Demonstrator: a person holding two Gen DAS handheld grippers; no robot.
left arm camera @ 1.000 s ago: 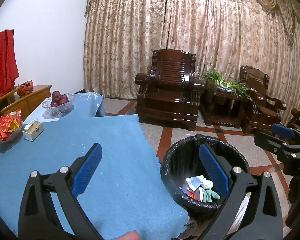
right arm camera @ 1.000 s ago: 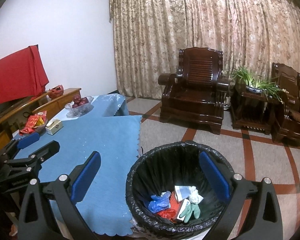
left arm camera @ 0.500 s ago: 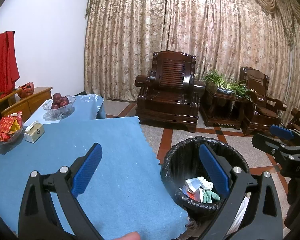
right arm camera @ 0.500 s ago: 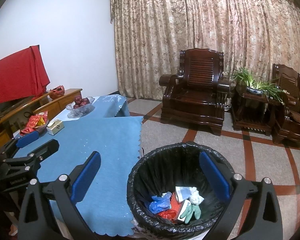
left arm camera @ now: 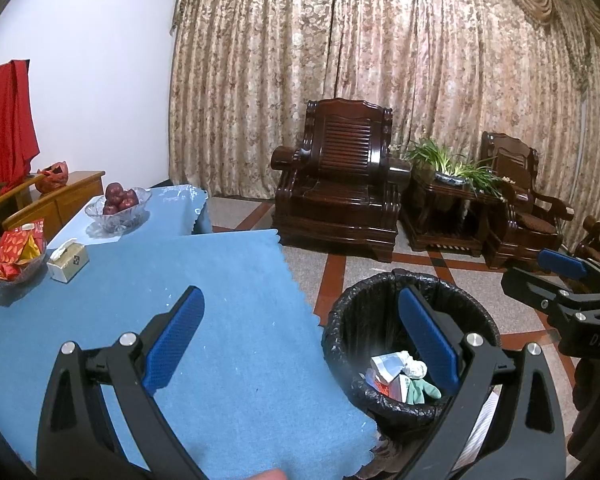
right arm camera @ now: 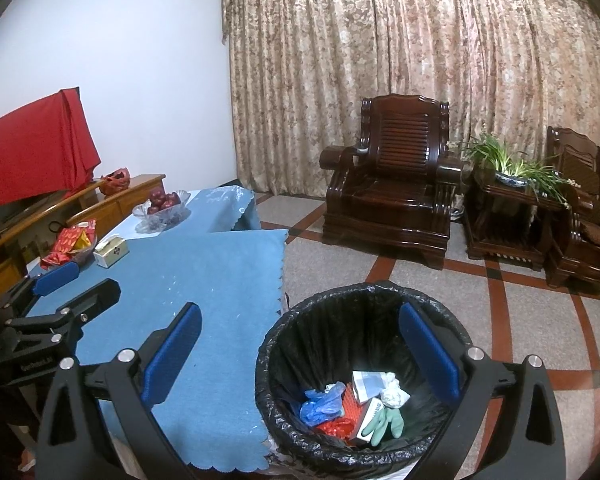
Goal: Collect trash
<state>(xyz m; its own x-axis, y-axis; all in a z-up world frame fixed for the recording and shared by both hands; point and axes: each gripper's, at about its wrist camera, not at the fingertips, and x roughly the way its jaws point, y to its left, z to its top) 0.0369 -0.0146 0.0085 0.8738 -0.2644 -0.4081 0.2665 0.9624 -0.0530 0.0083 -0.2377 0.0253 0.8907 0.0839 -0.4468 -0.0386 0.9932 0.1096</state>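
Note:
A bin with a black liner (right arm camera: 300, 328) stands on the floor beside the table's right edge; it also shows in the left wrist view (left arm camera: 342, 320). Inside lie crumpled paper (right arm camera: 392, 394), a green glove (right arm camera: 386, 422), a blue bag (right arm camera: 320, 402) and red wrappers (right arm camera: 334, 426). My left gripper (left arm camera: 300, 340) is open and empty over the blue tablecloth (left arm camera: 228, 304) near its right edge. My right gripper (right arm camera: 300, 352) is open and empty above the bin. Each gripper shows in the other's view: the right one (left arm camera: 568, 284), the left one (right arm camera: 56, 292).
On the table's far left stand a glass bowl of red fruit (left arm camera: 118, 204), a tissue box (left arm camera: 66, 258) and a dish of red packets (left arm camera: 16, 254). Dark wooden armchairs (left arm camera: 340, 184) and a side table with a plant (left arm camera: 452, 196) stand by the curtains.
Both views have tilted up very slightly. Both grippers stay open and empty; nothing on the table or in the bin has moved.

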